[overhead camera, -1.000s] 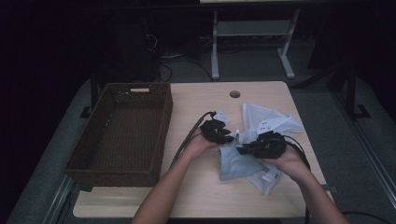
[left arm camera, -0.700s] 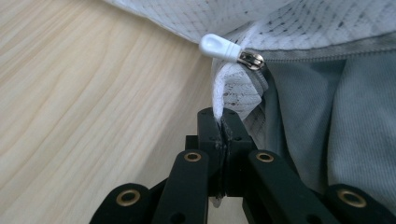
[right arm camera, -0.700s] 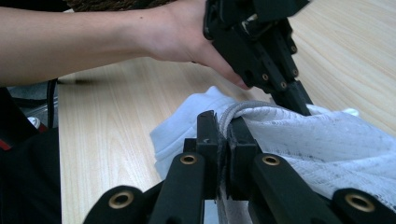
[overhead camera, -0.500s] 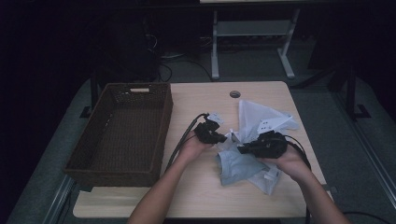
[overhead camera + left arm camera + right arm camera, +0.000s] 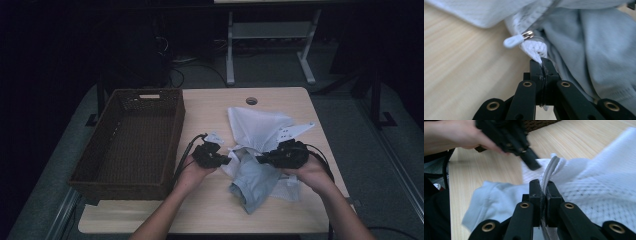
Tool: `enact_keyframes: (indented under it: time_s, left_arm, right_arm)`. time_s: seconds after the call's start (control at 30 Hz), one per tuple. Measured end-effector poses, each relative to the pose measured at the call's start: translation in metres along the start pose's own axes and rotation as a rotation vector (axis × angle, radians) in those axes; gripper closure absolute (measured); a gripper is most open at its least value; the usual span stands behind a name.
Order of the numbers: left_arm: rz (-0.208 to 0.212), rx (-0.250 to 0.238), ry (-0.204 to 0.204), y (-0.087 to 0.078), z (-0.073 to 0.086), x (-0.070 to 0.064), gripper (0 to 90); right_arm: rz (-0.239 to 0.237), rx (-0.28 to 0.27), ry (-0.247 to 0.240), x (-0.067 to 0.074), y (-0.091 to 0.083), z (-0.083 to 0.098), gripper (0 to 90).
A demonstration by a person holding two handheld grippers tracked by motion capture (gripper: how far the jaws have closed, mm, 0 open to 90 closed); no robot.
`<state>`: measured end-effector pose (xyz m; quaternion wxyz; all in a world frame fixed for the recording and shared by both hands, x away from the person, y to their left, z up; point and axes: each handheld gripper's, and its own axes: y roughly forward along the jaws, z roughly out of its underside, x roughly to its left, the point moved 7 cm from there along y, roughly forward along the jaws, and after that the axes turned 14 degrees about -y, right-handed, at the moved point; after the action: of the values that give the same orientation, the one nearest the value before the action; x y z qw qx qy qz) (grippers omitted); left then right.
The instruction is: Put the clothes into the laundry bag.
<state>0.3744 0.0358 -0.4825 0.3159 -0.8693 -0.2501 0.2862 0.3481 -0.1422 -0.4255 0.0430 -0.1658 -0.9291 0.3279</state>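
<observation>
- Together, the left gripper [image 5: 222,161] and the right gripper [image 5: 265,159] work a pale blue zip-up garment [image 5: 260,150] that lies crumpled on the wooden tabletop [image 5: 210,105], each held in one of a person's hands.
- Left jaws have just been closing and now stand clamped on a corner of white mesh fabric; in the left gripper view the cloth comes out pinched between the two black pads, with the zipper pull [image 5: 517,40] hanging free just beyond the tips.
- Right jaws are closed on the garment's zipper edge [image 5: 548,176]; the ribbed band runs straight down between them in the right gripper view, with mesh lining spread to one side.
- Most of the garment bunches between and below the two sets of jaws; one sleeve or panel fans out on the tabletop beyond them.
- An empty brown wicker basket [image 5: 131,140] stands well apart from the left jaws, on their outer side.
- Risk, as judged from this grip: the left jaws hold only a thin tip of mesh, so a sharp pull could slip it free or stretch the fabric.
- Pulling the two grips apart unevenly could jam the zipper or drag the loose bulk across the tabletop rather than spreading it.
</observation>
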Motion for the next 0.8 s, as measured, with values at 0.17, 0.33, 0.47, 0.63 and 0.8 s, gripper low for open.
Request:
enact_keyframes:
  time_s: [0.17,0.33,0.47,0.63,0.8]
  left_arm:
    - [0.003,-0.011,0.0,-0.014,0.015,-0.013,88.7]
    - [0.009,-0.003,0.013,-0.022,0.034,-0.026,88.7]
    - [0.009,0.004,0.02,-0.024,0.045,-0.03,88.6]
    - [0.017,0.0,0.014,-0.025,0.047,-0.027,88.7]
    - [0.021,-0.001,0.014,-0.025,0.049,-0.026,88.7]
  right_arm:
    - [0.003,0.0,0.002,-0.002,0.001,0.002,85.6]
    - [0.006,0.007,0.007,-0.003,0.002,0.004,85.6]
    - [0.003,0.016,0.01,-0.003,0.005,0.007,85.2]
    - [-0.009,0.013,0.019,0.0,0.005,0.004,71.5]
    - [-0.001,-0.023,0.009,0.008,-0.009,-0.007,55.5]
